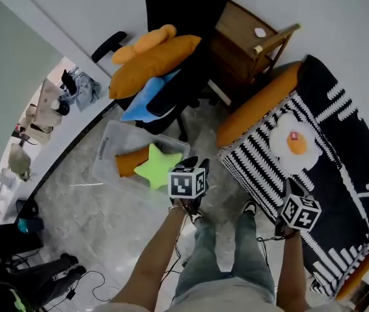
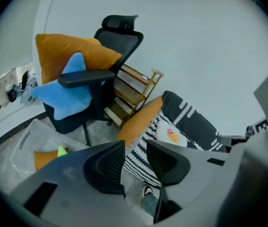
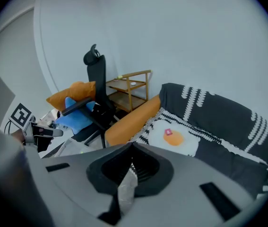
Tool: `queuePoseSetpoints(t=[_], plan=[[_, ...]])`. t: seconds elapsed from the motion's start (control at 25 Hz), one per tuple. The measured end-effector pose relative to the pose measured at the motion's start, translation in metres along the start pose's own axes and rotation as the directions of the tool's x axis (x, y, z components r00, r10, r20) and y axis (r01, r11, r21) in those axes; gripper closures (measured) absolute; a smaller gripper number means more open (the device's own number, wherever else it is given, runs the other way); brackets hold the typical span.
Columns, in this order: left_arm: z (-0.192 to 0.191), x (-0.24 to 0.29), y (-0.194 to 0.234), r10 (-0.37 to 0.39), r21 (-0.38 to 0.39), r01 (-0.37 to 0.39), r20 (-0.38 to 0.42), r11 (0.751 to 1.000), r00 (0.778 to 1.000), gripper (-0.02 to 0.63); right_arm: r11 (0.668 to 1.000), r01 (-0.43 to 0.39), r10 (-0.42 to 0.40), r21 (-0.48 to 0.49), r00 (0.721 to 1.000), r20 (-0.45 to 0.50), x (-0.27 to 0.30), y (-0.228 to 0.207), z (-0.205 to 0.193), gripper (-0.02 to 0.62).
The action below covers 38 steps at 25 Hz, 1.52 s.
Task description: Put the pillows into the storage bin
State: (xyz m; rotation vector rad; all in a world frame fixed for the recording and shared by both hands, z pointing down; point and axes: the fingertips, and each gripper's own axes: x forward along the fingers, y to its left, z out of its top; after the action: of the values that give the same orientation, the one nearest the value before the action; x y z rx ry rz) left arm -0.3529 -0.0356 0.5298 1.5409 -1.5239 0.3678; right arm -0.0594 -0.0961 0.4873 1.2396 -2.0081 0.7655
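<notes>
- Two pillows, a green star pillow and an orange pillow, lie in the clear storage bin on the floor. A blue star pillow and orange cushions sit on the office chair. A fried-egg pillow rests on the striped blanket.
- We judge the step to be fetching the next pillow. The fried-egg pillow lies nearest our right gripper, so we should spread those jaws first, then pinch a thick edge rather than the flat middle.
- Our left gripper has its jaws apart, with nothing between them.
- Our right gripper has its jaws closed tip to tip and holds no pillow.
</notes>
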Motion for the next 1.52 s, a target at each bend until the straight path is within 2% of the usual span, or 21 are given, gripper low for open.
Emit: queuePoseSetpoints(t=[0.28, 0.52, 0.8, 0.96, 1.2, 1.36, 1.44, 1.52], plan=[[0.011, 0.072, -0.114, -0.093, 0.124, 0.102, -0.077, 0.987, 0.993, 0.472, 0.992, 0.058, -0.064, 0.108, 0.997, 0.051, -0.011, -0.104, 0.018, 0.594], [-0.001, 0.139, -0.187, -0.161, 0.188, 0.184, -0.132, 0.965, 0.978, 0.472, 0.973, 0.077, -0.082, 0.219, 0.997, 0.015, 0.000, -0.179, -0.006, 0.594], [-0.044, 0.223, -0.204, -0.168, 0.212, 0.203, -0.172, 0.956, 0.971, 0.472, 0.944, 0.088, -0.083, 0.319, 0.996, -0.030, 0.050, -0.235, -0.061, 0.594], [-0.076, 0.262, -0.195, -0.150, 0.220, 0.196, -0.208, 0.956, 0.967, 0.472, 0.931, 0.104, -0.080, 0.350, 0.993, -0.082, 0.079, -0.249, -0.109, 0.594], [-0.094, 0.300, -0.201, -0.161, 0.262, 0.223, -0.239, 0.939, 0.958, 0.472, 0.920, 0.123, -0.089, 0.373, 0.990, -0.109, 0.096, -0.263, -0.138, 0.594], [-0.102, 0.315, -0.213, -0.160, 0.340, 0.247, -0.265, 0.907, 0.951, 0.472, 0.915, 0.145, -0.111, 0.377, 0.988, -0.110, 0.097, -0.274, -0.147, 0.594], [-0.106, 0.323, -0.219, -0.144, 0.405, 0.255, -0.283, 0.878, 0.948, 0.472, 0.915, 0.154, -0.122, 0.373, 0.987, -0.109, 0.101, -0.281, -0.150, 0.594], [-0.109, 0.331, -0.223, -0.122, 0.480, 0.264, -0.307, 0.836, 0.944, 0.472, 0.911, 0.159, -0.126, 0.380, 0.986, -0.112, 0.106, -0.284, -0.156, 0.594]])
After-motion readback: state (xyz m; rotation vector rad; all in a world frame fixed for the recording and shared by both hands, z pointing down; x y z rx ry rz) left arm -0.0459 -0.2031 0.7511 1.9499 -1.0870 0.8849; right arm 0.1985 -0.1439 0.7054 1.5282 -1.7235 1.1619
